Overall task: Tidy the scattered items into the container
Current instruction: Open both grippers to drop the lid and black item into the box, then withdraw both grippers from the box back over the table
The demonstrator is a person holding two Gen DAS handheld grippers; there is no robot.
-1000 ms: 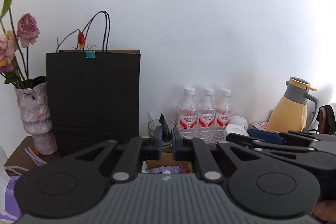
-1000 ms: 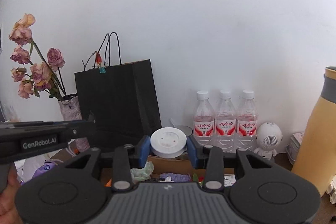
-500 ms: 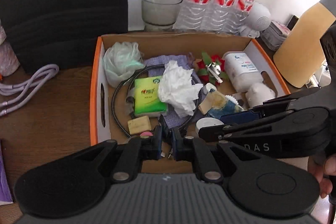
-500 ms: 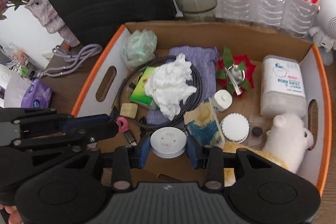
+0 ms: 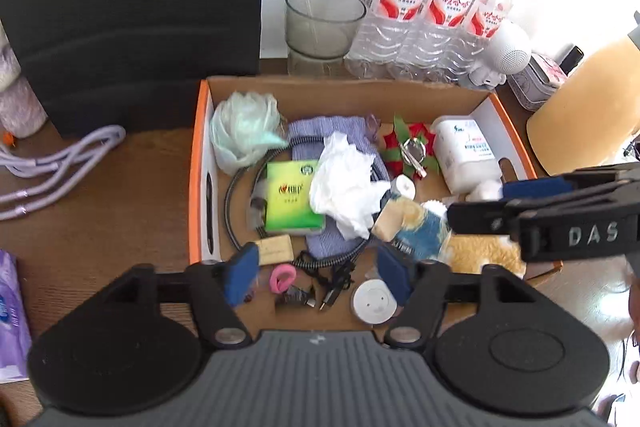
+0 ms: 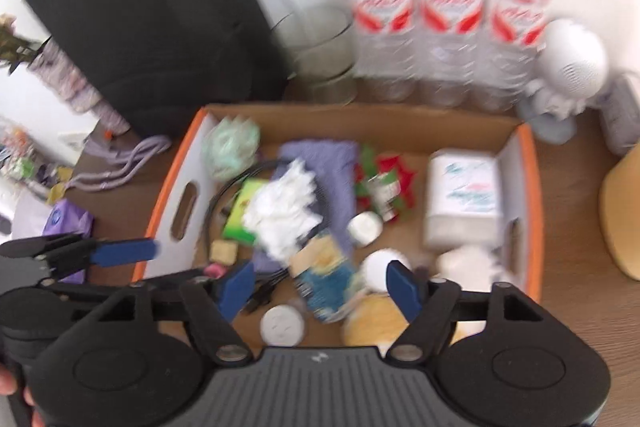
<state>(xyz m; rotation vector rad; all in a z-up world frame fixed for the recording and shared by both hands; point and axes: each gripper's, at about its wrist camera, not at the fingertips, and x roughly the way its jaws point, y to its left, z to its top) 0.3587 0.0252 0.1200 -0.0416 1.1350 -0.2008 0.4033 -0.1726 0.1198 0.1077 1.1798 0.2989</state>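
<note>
An orange-rimmed cardboard box point(image 5: 194, 167) point(image 6: 160, 203) holds several small items: white tissue point(image 5: 344, 187), a green packet point(image 5: 290, 197), a white bottle point(image 5: 464, 155). My left gripper point(image 5: 318, 275) hangs over the box's near edge with its jaws opening. Nothing is between the pads; a small black piece point(image 5: 292, 297) and a pink ring point(image 5: 282, 277) lie on the box floor below. My right gripper point(image 6: 320, 289) also points down into the box, jaws opening and empty. The white round disc point(image 6: 282, 325) point(image 5: 374, 303) lies loose on the box floor.
Behind the box stand a black paper bag point(image 5: 132, 7), a glass point(image 5: 320, 23), three water bottles point(image 5: 432, 7) and a white round speaker point(image 5: 508, 47). A yellow jug point(image 5: 588, 107) is at the right. A purple cord point(image 5: 60, 163) and a purple packet point(image 5: 12, 307) lie left.
Both grippers tipped down from facing the wall to over the box. The right let go of the white disc and the left let go of the small black piece; both jaws spread.
</note>
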